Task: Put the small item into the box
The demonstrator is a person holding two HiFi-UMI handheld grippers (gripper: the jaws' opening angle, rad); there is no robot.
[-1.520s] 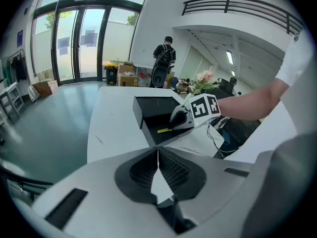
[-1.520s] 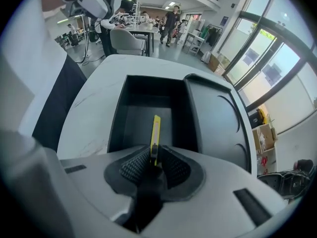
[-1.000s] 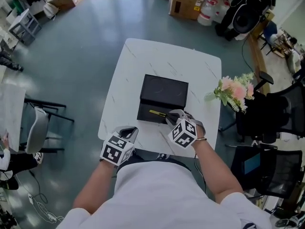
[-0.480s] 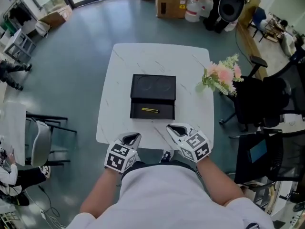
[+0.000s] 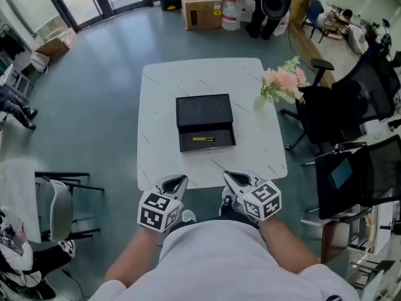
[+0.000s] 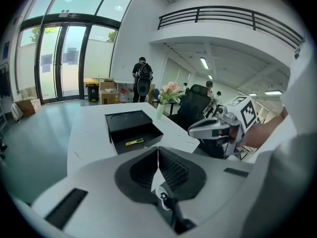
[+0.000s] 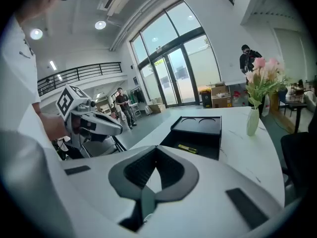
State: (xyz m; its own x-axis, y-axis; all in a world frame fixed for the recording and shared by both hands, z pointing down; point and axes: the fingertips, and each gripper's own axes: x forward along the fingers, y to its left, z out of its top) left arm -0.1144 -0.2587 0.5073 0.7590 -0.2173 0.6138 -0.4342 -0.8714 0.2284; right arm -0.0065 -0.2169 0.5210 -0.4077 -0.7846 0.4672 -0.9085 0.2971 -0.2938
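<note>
A black box [image 5: 204, 111] lies open in the middle of the white table [image 5: 163, 93], its lid part at the far side. The small yellow item [image 5: 203, 139] rests inside the near tray; it also shows in the left gripper view as the yellow item [image 6: 134, 142] and in the right gripper view as the yellow item [image 7: 187, 148]. My left gripper [image 5: 175, 183] and right gripper [image 5: 236, 179] hover at the table's near edge, well back from the box. Both have their jaws pressed together with nothing held.
A vase of pink flowers [image 5: 282, 83] stands at the table's right edge. Black office chairs [image 5: 338, 111] crowd the right side and a grey chair [image 5: 53, 196] stands at the left. Cardboard boxes [image 5: 200, 8] sit on the floor beyond the table.
The right gripper, which was at the box with the yellow item, has let it go into the tray and drawn back to the near edge. The view has pulled back.
</note>
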